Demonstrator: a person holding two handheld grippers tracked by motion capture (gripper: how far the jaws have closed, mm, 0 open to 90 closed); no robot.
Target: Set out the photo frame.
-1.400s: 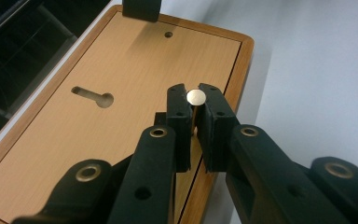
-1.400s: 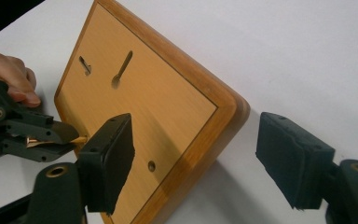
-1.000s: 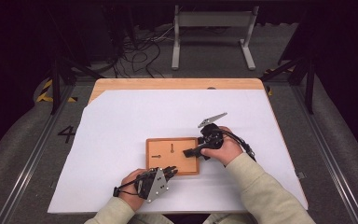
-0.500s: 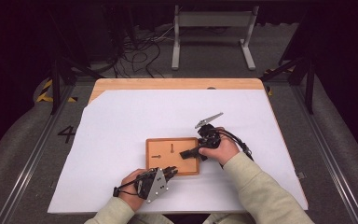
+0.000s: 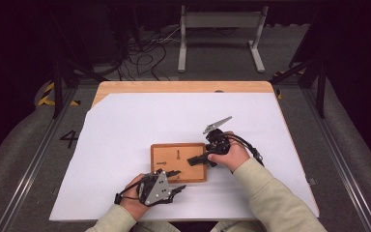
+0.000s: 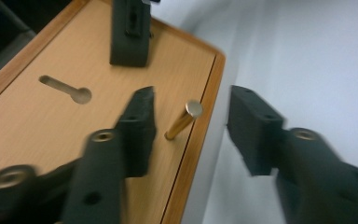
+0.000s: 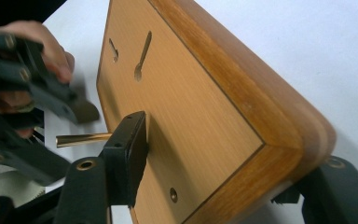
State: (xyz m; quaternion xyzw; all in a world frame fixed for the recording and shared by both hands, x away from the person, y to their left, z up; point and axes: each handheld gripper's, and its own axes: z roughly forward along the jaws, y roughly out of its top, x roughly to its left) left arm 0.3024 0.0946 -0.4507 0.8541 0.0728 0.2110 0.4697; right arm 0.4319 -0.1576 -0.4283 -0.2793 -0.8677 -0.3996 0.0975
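Observation:
A flat wooden board with keyhole slots lies on the white sheet. A brass pin stands upright from it near one edge. My left gripper has just been opening and stands open. The pin is between the jaws, touching neither. In the high view the left gripper sits at the board's near edge. My right gripper has been closing across the board's corner. One pad lies on the top face and the other against the edge. The pin juts out beside it.
The white sheet covers a wooden tabletop, with open room to the left and behind the board. A small hole sits near the board's corner. A metal stand and cables lie on the floor beyond the table.
The left gripper's jaws have spread apart from shut and let go of the pin. The right gripper stays at the board's right edge, and neither hand has shifted noticeably.

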